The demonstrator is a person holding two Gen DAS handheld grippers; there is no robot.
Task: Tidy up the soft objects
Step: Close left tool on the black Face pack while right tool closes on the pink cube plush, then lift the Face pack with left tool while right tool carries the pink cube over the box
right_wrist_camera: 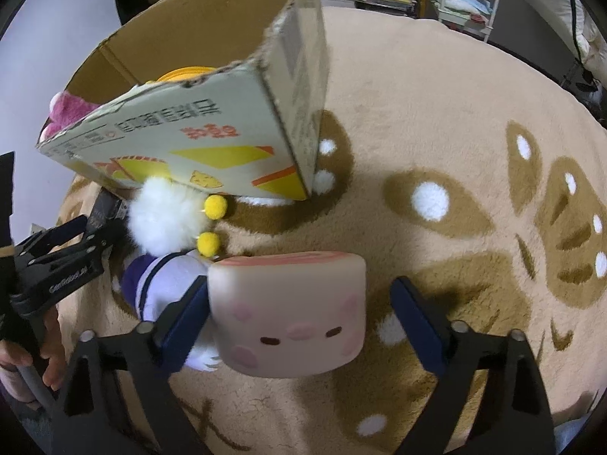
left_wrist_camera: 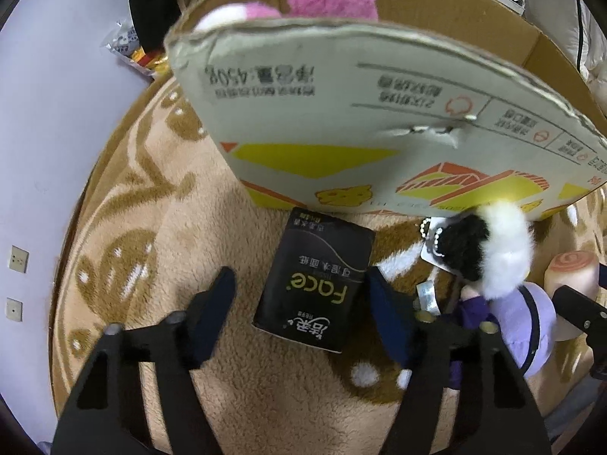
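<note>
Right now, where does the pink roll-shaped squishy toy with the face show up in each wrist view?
Left wrist view: pink squishy toy sits at the far right edge, partly cut off, beyond the purple plush doll.
Right wrist view: lower centre, between the open fingers of the right claw.
Shared landmark: the printed cardboard box behind it.

Left gripper (left_wrist_camera: 297, 295): jaws spread wide, angled downward, holding nothing. Right gripper (right_wrist_camera: 299, 299): jaws likewise parted, nothing clamped between the pads. Person's left hand (right_wrist_camera: 36, 356) wraps the left gripper's handle.
</note>
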